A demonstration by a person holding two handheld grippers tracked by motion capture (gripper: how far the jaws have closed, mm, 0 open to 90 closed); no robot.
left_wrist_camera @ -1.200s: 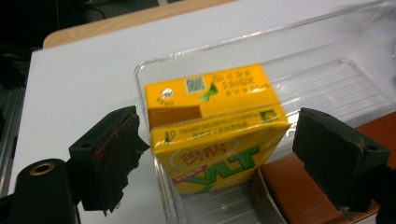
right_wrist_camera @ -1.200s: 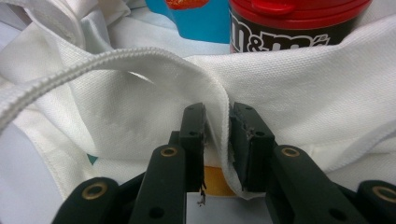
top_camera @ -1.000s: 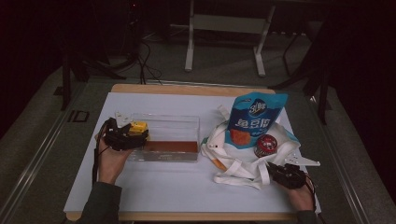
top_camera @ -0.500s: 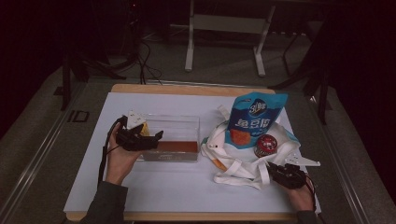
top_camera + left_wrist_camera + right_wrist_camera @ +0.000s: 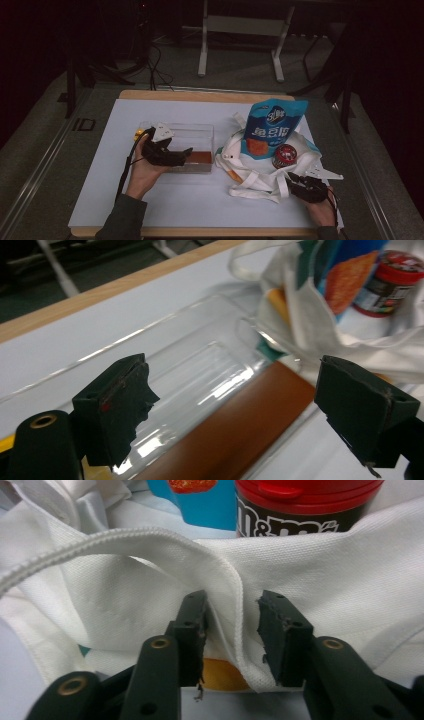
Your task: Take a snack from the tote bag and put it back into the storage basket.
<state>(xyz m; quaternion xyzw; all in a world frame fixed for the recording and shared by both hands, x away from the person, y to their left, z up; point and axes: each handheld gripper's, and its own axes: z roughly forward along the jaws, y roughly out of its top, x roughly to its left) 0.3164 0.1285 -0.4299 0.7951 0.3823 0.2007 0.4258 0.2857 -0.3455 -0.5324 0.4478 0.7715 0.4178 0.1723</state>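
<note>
On the left of the table (image 5: 100,165), the left hand-held gripper (image 5: 172,154) hovers over the near wall of a clear plastic box (image 5: 200,135), jaws spread wide and holding nothing; its own view looks down past the box rim (image 5: 165,325) to a brown strip (image 5: 235,425) lying inside. Right of the box sits a white cloth bag (image 5: 250,175) with a blue snack pouch (image 5: 272,127) standing in it and a red-lidded candy tub (image 5: 285,155) beside the pouch. At the bag's near right edge, the right hand-held gripper (image 5: 295,181) has just been opening: its jaws stand partly apart with a fold of the bag's hem (image 5: 235,615) between them, the pads no longer clearly pressing it. The step looks like unpacking the bag into the box. Next, the left gripper probably needs to cross to the bag and close on an item, while the right steadies the cloth
</note>
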